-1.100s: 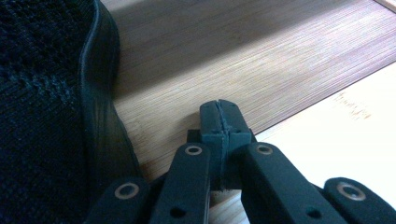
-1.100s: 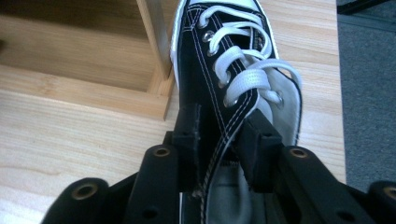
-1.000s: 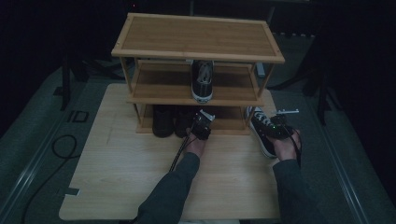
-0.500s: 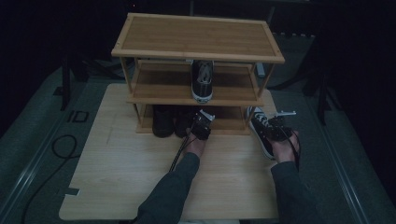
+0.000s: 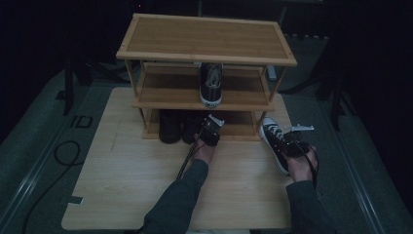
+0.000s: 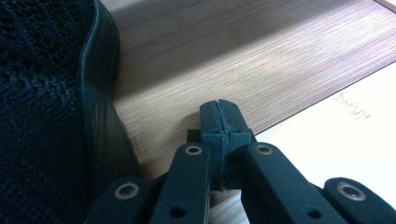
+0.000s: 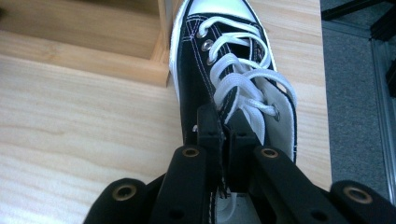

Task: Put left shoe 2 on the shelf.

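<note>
Lying on its sole on the table, the black-and-white high-top sneaker sat just off the right front corner of the shoe rack, toe toward the rack and heel toward the person. In the right gripper view the sneaker had a white toe cap and white laces, with its toe just beside the rack's bottom corner post. The right gripper had its jaws pinched on the side wall of the sneaker's collar, one jaw outside the black canvas and the other inside the opening beside the grey tongue; those jaws had just been closing onto that edge. From above, the right gripper sat over the heel end of the sneaker, at the rack's right.

Before the rack's bottom shelf, the left gripper pointed in under the middle shelf. In its own view the left gripper had its jaws pressed together with nothing between them, their tips low over the front edge of the bottom shelf, just beside a black mesh shoe standing there. From above, dark shoes stood on the rack's bottom shelf toward its left. Another black sneaker stood on the rack's middle shelf, right of centre, white toe cap facing the person.
</note>
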`<state>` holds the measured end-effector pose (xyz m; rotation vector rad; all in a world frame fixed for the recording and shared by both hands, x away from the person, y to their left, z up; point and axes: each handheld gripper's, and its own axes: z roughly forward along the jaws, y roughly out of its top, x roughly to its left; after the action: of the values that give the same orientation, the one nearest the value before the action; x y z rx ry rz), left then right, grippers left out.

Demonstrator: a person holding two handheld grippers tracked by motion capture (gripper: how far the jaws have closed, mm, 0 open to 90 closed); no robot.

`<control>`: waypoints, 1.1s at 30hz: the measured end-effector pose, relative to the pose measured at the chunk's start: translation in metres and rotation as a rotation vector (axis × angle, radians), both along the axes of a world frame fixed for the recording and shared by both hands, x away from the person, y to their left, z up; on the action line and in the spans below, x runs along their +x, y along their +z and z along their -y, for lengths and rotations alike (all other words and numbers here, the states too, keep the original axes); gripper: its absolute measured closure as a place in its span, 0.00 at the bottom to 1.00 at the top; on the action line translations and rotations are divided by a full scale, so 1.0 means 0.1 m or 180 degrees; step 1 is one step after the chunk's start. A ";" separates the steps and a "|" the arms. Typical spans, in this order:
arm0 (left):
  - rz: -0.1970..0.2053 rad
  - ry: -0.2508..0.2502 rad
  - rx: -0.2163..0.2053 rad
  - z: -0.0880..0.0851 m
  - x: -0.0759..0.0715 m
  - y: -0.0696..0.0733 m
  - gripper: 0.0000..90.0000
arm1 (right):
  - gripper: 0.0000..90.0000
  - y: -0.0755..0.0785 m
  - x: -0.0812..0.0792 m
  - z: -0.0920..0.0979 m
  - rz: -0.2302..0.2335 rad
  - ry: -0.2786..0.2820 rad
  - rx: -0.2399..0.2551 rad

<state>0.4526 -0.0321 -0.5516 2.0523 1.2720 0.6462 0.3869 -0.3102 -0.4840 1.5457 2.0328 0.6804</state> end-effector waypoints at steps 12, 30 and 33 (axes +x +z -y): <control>-0.0001 -0.0002 0.0010 0.00 0.00 0.00 1.00 | 0.98 0.01 -0.33 0.07 0.0019 0.0093 0.0047; -0.0004 -0.0006 0.0011 0.00 0.00 0.00 1.00 | 0.98 0.09 -0.62 -0.18 0.0144 0.0456 0.0275; -0.0003 -0.0009 0.0010 0.00 0.00 0.00 1.00 | 0.98 0.08 -0.65 -0.28 0.0169 0.0530 0.0218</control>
<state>0.4528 -0.0321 -0.5515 2.0568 1.2693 0.6465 0.3222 -0.2820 -0.4765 1.3904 2.1350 0.8531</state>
